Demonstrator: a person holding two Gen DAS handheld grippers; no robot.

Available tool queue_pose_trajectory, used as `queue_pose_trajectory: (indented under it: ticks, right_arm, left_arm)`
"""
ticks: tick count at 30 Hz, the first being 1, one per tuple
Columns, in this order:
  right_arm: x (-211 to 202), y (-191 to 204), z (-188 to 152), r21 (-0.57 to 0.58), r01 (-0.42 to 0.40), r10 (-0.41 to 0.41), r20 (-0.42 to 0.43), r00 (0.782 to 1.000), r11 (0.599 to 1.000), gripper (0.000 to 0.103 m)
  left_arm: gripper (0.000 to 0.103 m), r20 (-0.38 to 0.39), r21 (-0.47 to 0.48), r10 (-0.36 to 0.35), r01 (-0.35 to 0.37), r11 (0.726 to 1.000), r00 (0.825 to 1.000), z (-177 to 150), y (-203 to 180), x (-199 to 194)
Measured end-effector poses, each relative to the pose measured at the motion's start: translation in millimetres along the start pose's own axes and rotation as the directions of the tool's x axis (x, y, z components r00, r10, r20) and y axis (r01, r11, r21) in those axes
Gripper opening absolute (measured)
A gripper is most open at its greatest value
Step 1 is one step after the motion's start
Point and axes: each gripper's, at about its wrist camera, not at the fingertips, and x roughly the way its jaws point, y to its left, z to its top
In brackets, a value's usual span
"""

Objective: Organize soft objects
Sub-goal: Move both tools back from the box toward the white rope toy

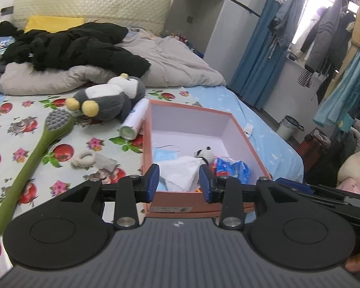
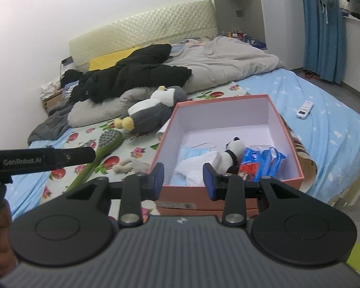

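Observation:
An open pink box [image 1: 237, 124] [image 2: 285, 129] sits on the bed. Inside lie a small panda plush [image 1: 204, 154] [image 2: 234, 151], a white cloth [image 1: 180, 170] [image 2: 199, 163], a blue face mask [image 1: 162, 154] [image 2: 190, 152] and a blue tissue pack [image 1: 232, 168] [image 2: 264, 160]. A grey penguin plush [image 1: 103, 100] [image 2: 148, 112] and a small beige fluffy item [image 1: 93, 160] [image 2: 129, 165] lie on the sheet left of the box. My left gripper [image 1: 179, 182] and right gripper [image 2: 183, 176] are both open and empty, at the box's near edge.
A green long-handled brush [image 1: 31, 158] [image 2: 100, 153] and a white can [image 1: 134, 120] lie left of the box. A black coat [image 1: 72, 45] and grey duvet [image 1: 175, 60] cover the bed's far end. A remote [image 2: 304, 109] lies on the blue sheet at right.

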Motion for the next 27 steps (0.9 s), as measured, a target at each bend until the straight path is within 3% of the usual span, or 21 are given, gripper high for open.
queue_pose_trajectory:
  ticks: [16, 27]
  right_arm:
    - [21, 60, -19, -0.079, -0.174, 0.168, -0.082, 0.982, 0.981, 0.039]
    - [40, 106, -26, -0.123, -0.252, 0.23, -0.169, 0.958, 0.96, 0.039]
  left_arm:
    - [0.042, 0.039, -0.108, 0.172, -0.167, 0.98, 0.984, -35, 63, -61]
    - [0.042, 0.031, -0.232, 0.259, -0.245, 0.941, 0.965, -64, 114, -89]
